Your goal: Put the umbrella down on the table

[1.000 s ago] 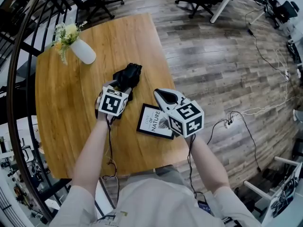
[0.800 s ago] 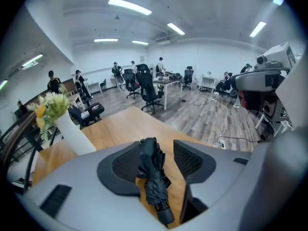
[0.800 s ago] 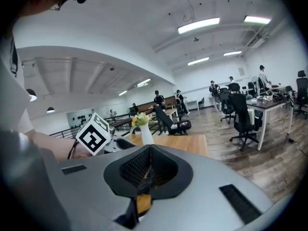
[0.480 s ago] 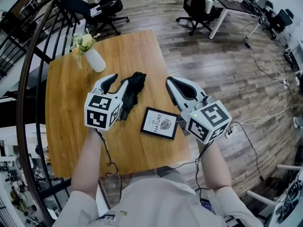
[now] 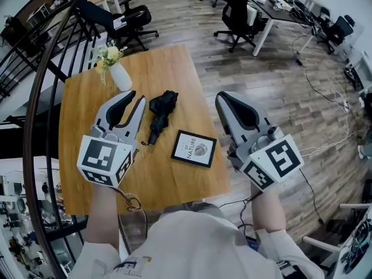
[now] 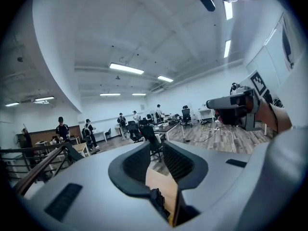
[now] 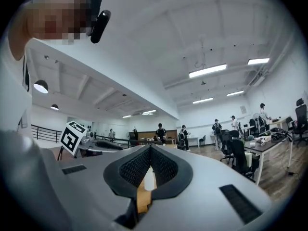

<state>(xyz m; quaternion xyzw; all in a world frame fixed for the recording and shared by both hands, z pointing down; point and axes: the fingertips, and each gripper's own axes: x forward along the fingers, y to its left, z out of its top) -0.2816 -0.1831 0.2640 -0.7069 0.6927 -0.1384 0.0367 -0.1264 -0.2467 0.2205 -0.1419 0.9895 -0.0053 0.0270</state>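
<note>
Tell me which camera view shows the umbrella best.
The head view: the folded black umbrella lies whole on the table, unobstructed. The left gripper view catches only a dark scrap of it, low down; the right gripper view shows none.

Open-plan office. Identified by: black swivel chairs (image 5: 238,10) at white-legged desks (image 5: 276,9) along the far edge of the wood-plank floor (image 5: 261,80); linear ceiling lights (image 6: 126,69) in rows on a high white beamed ceiling (image 6: 144,32); several people (image 7: 160,131) standing among further desks; black railing (image 5: 40,68) beyond the left edge of the wooden table (image 5: 87,121).
</note>
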